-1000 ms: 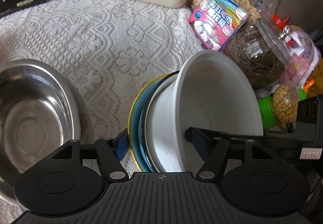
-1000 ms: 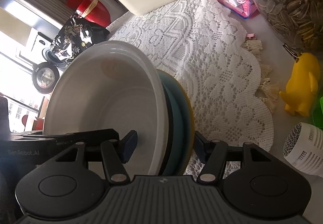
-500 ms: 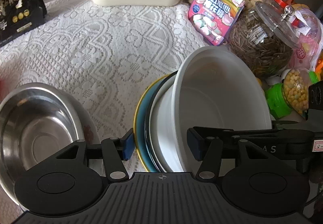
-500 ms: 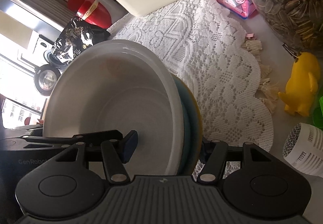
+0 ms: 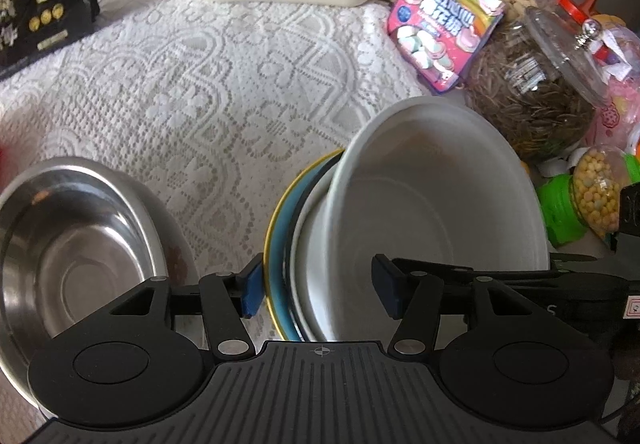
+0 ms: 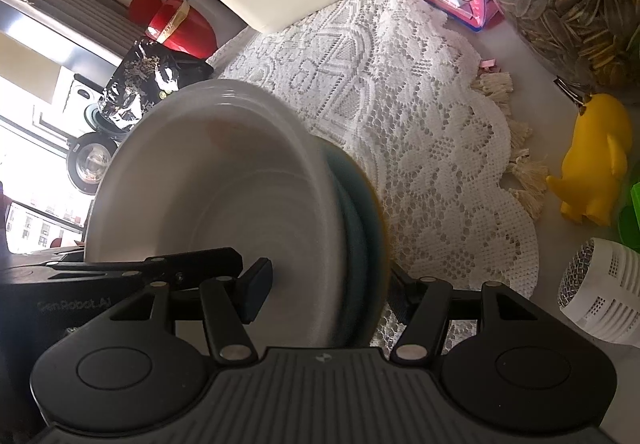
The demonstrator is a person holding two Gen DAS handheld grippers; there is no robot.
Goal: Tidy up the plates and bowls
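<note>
Both my grippers, left and right, pinch the same tilted stack, white bowl over blue plate, above the lace cloth; uneven pull may slip it toward the steel bowl.

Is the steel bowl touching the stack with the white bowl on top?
Apart. The left wrist view shows a strip of lace cloth between the steel bowl and the stack's blue plate, under the white bowl.

Both wrist views look steeply down, close — sharing the white bowl.
</note>
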